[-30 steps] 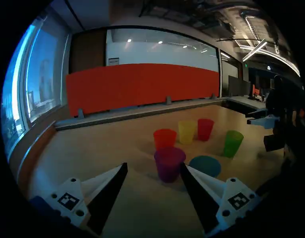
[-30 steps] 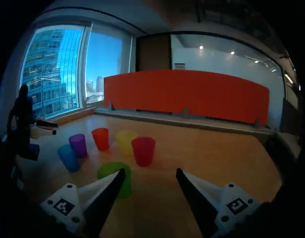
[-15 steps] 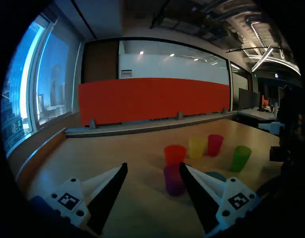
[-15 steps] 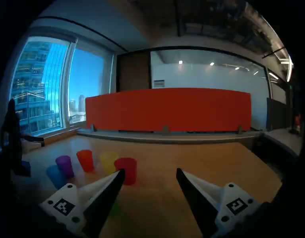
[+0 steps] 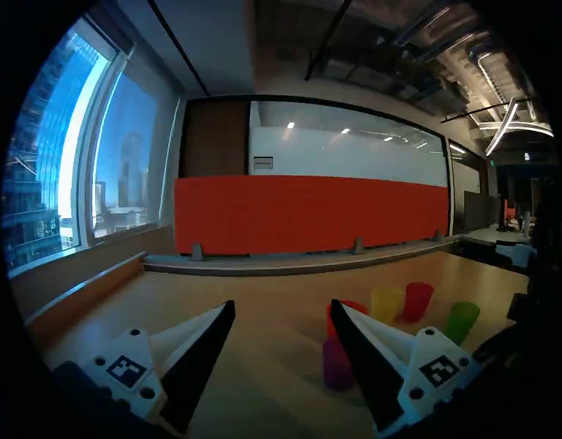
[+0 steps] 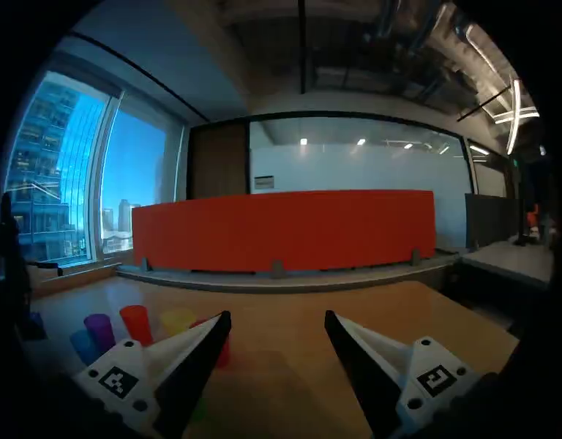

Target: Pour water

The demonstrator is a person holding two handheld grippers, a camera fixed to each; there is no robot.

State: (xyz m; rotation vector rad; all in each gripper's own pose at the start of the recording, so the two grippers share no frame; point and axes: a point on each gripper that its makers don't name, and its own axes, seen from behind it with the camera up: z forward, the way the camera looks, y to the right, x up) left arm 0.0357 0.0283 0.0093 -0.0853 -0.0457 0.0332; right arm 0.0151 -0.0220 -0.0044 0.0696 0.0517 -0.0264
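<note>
left gripper [image 5: 281, 304]: wide, empty | right gripper [image 6: 276, 314]: wide, empty | purple cup [image 5: 336, 364] on table [image 5: 274, 333], low beside the left gripper's right finger, 4 more cups [image 5: 418, 300] behind | looks thin plastic, light, easy to crush: grip mid-wall, gently

In the left gripper view, the cups [image 5: 417, 301] stand clustered on the worktop [image 5: 274, 307], low right, one partly behind a finger [image 5: 354, 347]. In the right gripper view, the cluster sits low left. A partition [image 5: 310, 212] runs along the worktop's far edge. Windows [image 5: 54, 183] lie left.
</note>
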